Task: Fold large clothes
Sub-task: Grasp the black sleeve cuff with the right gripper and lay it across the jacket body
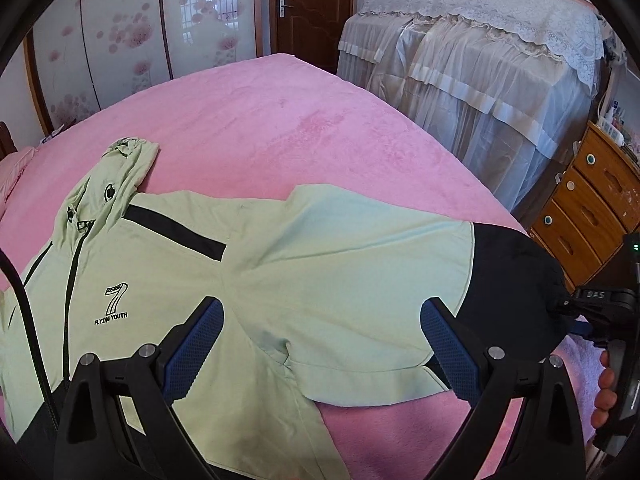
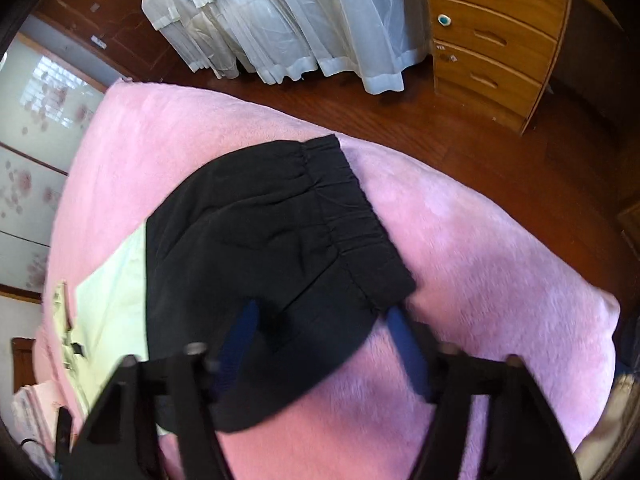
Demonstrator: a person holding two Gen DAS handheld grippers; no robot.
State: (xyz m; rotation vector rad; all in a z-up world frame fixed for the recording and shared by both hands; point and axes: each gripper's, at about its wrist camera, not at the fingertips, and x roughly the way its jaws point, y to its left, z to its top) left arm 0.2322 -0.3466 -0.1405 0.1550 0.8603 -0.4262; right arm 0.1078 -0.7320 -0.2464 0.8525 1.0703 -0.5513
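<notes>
So the left gripper (image 1: 320, 324) sits at the bottom of its own view with both blue pads (image 1: 196, 344) spread wide apart, hovering over the armpit area of the jacket (image 1: 168, 264) and not pinching anything. The right gripper (image 2: 324, 332) is low in its view too, a bit blurry, its blue pads (image 2: 404, 344) apart with a gap between them and the dark cuff end of the sleeve (image 2: 276, 236) lying in that gap; I can't honestly tell if a pad is touching the fabric, but it isn't clamped. In the left view you can also spot the right gripper at the far right edge, with a hand (image 1: 606, 392) wrapped around its handle. The jacket itself is pale green with black trim and a "7 FLYING YOUTH" print, spread flat, front up, on the pink blanket (image 1: 280, 120), hood (image 1: 120, 168) toward the left of frame, one sleeve stretched out to the right and ending in the black section. Beyond the bed, a wooden chest of drawers (image 1: 592, 216) stands at the right edge, all drawers closed so no idea what's inside, with some small bottles on top. Upper right there's furniture covered in white lace cloth (image 1: 480, 40), a brown door (image 1: 312, 8) at top centre, and flowery sliding panels (image 1: 120, 32) at upper left.
</notes>
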